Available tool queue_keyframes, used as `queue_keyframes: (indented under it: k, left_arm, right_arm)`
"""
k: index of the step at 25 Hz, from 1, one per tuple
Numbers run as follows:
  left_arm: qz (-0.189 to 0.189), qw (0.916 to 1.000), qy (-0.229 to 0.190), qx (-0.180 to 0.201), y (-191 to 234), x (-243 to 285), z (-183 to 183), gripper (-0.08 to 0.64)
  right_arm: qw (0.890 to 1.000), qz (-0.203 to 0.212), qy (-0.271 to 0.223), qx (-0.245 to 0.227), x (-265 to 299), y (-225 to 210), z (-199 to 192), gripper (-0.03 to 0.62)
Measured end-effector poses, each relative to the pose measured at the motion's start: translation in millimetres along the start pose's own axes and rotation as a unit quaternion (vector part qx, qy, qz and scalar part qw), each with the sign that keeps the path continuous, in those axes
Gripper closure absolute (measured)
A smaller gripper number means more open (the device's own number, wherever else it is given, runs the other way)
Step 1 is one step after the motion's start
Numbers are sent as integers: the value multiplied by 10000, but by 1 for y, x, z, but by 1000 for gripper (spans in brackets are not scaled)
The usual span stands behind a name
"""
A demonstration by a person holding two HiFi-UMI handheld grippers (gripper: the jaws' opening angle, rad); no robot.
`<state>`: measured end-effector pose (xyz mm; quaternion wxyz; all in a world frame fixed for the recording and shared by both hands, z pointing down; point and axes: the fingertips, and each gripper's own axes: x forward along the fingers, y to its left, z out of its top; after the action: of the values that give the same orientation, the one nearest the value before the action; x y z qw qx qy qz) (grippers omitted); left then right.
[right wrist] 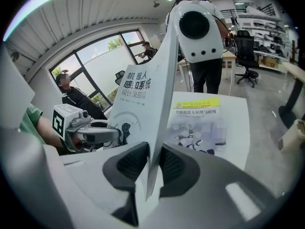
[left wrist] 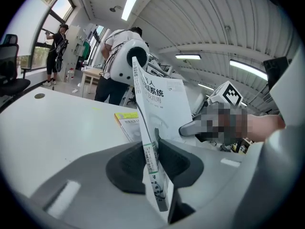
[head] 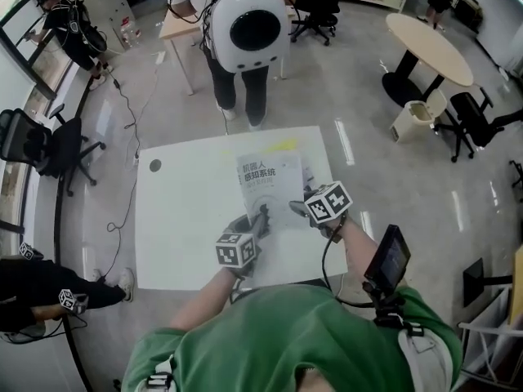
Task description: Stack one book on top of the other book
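Pinched thin on white book (head: pixel 270 180) w/ L gripper (head: pixel 261 217) & R gripper (head: pixel 297 207); yellow-strip book (right wrist: pixel 198 123) peeking out at 12 o'clock, underneath.

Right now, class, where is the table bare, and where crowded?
Bare: left half of the table, round hole to near edge. Crowded: right side, where left gripper and right gripper hold the white book over the yellow-banded book.

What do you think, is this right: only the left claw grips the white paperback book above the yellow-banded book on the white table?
No: both claws grip it. The right gripper view shows the right claw shut on the white paperback book too, like the left claw, above the yellow-banded book on the white table.
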<state>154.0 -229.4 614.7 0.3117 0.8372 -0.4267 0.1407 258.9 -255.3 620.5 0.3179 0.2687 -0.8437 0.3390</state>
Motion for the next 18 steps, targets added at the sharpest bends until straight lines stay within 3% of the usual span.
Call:
queue_keyframes:
  k: [11, 18]
  left_arm:
    - [464, 9978, 414, -210, -7, 61, 6, 471]
    - [492, 9965, 620, -255, 4, 84, 8, 465]
  right_arm:
    - [9976, 165, 614, -265, 3, -65, 16, 522]
    - [9955, 145, 887, -292, 16, -87, 27, 520]
